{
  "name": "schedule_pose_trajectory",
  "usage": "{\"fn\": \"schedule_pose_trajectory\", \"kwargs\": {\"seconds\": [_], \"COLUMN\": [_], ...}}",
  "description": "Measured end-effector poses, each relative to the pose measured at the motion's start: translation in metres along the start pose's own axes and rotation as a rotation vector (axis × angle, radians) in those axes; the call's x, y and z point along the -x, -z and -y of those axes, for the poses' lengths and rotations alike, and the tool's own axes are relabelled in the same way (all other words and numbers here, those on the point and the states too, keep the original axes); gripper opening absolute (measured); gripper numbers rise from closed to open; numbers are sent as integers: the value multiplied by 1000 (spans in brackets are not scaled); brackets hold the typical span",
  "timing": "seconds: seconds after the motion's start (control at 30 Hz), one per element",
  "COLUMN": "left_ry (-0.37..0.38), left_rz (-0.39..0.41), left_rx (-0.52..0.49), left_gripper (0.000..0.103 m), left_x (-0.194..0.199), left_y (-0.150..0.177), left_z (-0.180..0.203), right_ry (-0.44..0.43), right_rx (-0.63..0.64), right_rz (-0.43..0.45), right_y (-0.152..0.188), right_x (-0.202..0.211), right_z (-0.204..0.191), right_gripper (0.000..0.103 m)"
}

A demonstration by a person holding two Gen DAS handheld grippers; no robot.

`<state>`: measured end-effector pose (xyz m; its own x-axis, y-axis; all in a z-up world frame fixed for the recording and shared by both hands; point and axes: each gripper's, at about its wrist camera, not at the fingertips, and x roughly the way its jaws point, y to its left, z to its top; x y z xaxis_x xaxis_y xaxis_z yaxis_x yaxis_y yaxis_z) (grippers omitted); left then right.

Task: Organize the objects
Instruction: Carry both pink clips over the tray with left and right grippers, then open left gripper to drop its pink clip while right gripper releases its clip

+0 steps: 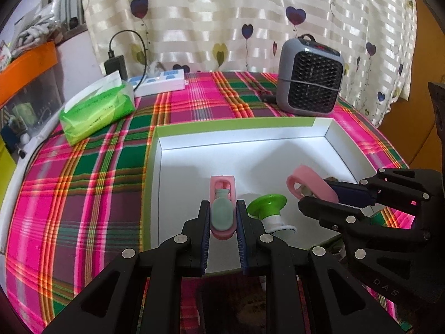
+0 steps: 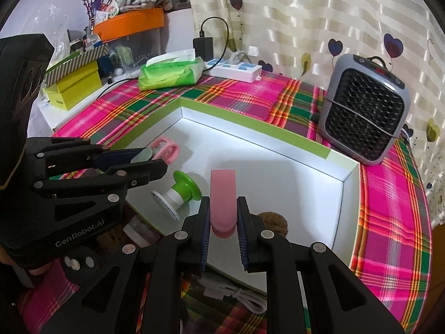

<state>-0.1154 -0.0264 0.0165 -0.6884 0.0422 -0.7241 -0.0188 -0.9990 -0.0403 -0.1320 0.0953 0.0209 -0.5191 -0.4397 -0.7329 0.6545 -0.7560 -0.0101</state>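
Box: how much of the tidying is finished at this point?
Done: a green stopper lies inside the box. In hand: the left gripper and the right gripper are each shut on a pink clip, held over the box. Left: releasing both clips; a white cable lies outside, on the cloth.

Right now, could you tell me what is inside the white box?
On the white box's floor lies a green-and-white stamp-like piece. Each gripper holds a pink clip over it: left, right. A brown thing is half hidden behind the right fingers.
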Motion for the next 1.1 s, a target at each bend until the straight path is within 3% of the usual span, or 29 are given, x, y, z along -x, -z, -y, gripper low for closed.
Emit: {"fn": "schedule_pose_trajectory", "kwargs": {"seconds": [0.53, 0.7, 0.83, 1.1], "left_ry": [10, 22, 19, 21], "left_rz": [-12, -5, 6, 39], "left_rx": [7, 9, 12, 30], "left_gripper": [16, 20, 20, 20], "left_x": [-6, -4, 0, 13], "left_y": [2, 1, 1, 2], "left_z": [2, 1, 0, -2], "right_ry": [-18, -11, -7, 2], "right_rx": [-3, -1, -6, -12], "right_rz": [-3, 1, 13, 44], "right_y": [1, 1, 2, 3], "right_x": [-4, -3, 1, 11], "right_z": [-1, -2, -1, -2], "right_gripper": [19, 20, 29, 32]}}
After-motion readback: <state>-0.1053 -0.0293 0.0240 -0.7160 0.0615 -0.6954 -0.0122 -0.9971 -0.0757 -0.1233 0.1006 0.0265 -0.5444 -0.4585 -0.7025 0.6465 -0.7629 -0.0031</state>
